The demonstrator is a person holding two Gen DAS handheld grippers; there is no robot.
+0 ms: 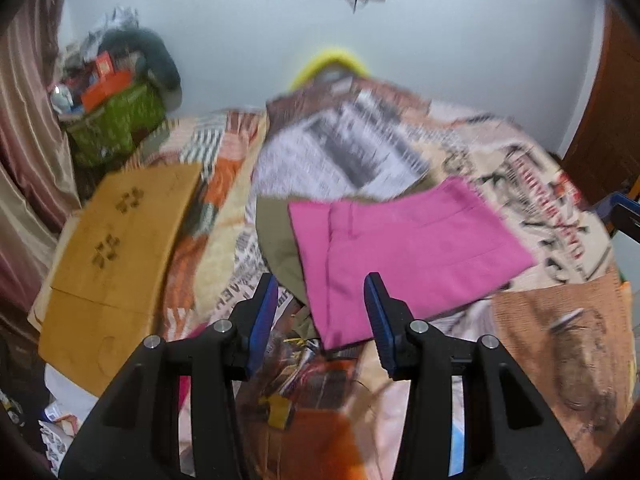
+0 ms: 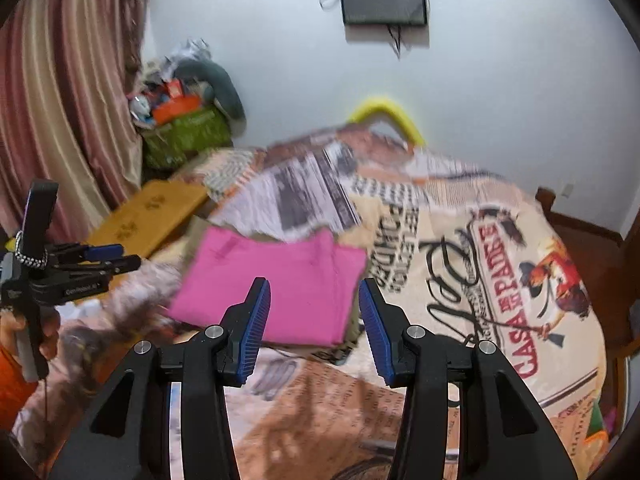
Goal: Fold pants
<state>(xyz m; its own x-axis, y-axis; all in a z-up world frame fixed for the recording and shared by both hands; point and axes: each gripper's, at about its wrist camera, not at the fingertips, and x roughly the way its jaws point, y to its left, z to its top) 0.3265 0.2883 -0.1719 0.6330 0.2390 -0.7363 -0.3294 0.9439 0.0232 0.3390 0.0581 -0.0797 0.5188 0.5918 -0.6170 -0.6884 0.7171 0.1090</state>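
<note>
The pink pants (image 1: 400, 248) are lying folded into a compact rectangle on the printed bedspread (image 1: 560, 340), resting partly over an olive garment (image 1: 276, 240) that is showing along their left edge in the left wrist view; everything here is being placed from that pink rectangle. The left gripper (image 1: 322, 316) is hovering above the pants' near corner with its blue pads apart and nothing between them; the right gripper (image 2: 314, 320) is hanging above the near edge, jaws likewise apart and empty, no cloth touching either pad. In the right wrist view the left gripper is also showing off to the left of the pants, held in a hand (image 2: 24, 336). A flat cardboard sheet (image 1: 116, 248) is lying well to the left of the pants, and a heaped green basket (image 1: 116, 124) is sitting beyond it by the curtain.

The pants' long axis is running across both views, roughly side to side, tilting slightly away toward the right in the left wrist view; both grippers are facing it from the near side, neither clearly nearer. The folding is looking finished, judging by the tidy shape; any further move would be reaching forward and down from this near edge.
</note>
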